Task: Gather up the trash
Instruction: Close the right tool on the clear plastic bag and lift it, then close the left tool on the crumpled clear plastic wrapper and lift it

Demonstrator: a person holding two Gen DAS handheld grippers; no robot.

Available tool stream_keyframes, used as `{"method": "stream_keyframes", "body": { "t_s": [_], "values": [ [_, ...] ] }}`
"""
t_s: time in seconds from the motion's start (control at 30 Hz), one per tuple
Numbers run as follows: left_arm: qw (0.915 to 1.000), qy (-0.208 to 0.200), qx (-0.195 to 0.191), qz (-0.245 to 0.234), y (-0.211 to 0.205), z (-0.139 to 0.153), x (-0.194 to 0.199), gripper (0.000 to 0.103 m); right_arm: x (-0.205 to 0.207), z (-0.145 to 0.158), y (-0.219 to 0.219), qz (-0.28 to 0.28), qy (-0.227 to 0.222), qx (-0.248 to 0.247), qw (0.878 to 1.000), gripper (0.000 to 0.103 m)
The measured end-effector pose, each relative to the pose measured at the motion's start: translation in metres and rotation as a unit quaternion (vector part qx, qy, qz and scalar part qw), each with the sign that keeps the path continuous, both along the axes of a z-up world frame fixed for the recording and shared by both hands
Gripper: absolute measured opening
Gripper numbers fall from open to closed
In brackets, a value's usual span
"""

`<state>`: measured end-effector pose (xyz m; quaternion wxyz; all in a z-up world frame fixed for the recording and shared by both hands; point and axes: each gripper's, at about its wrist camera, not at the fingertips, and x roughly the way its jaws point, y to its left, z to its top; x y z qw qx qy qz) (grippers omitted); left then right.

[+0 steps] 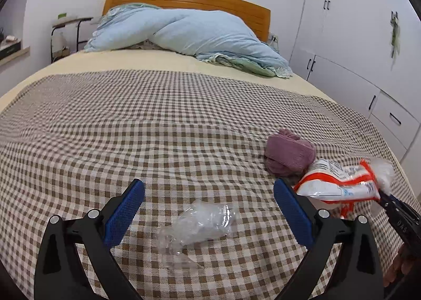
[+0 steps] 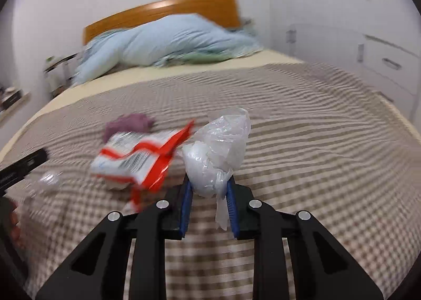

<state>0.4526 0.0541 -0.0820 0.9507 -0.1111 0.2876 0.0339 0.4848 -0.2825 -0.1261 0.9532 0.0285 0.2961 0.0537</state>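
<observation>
Right gripper [image 2: 208, 189]: we have it pinched on the crumpled plastic bag [image 2: 218, 150]; keep squeezing, lift clear of the bed [image 2: 315, 128].
Left gripper [image 1: 209, 210]: wide open, empty, straddling the clear wrapper [image 1: 197, 226]; lower, then close.

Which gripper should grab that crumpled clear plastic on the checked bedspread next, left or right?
Left. The left gripper hangs open with the clear plastic between its fingers, while the right gripper is already shut on a white plastic bag.

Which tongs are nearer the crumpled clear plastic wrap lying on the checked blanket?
Left. The left tongs stand open around the clear wrap; the right tongs are off to its right, holding a white bag.
</observation>
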Motion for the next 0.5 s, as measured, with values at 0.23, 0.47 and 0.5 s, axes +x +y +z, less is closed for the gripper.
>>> {"method": "stream_keyframes", "body": {
  "t_s": [0.23, 0.47, 0.5],
  "values": [
    [0.9986, 0.027, -0.039, 0.025, 0.020, -0.009, 0.007, 0.095, 0.008, -0.003, -0.015, -0.022, 0.009, 0.021, 0.999, 0.024],
    [0.9972, 0.069, -0.027, 0.010, 0.014, -0.022, 0.022, 0.095, 0.001, -0.002, -0.010, -0.011, 0.001, 0.008, 1.000, 0.024],
    [0.9972, 0.073, -0.019, 0.005, 0.010, -0.023, 0.023, 0.095, 0.002, -0.002, -0.008, -0.010, 0.001, 0.006, 1.000, 0.024]
  ]
}}
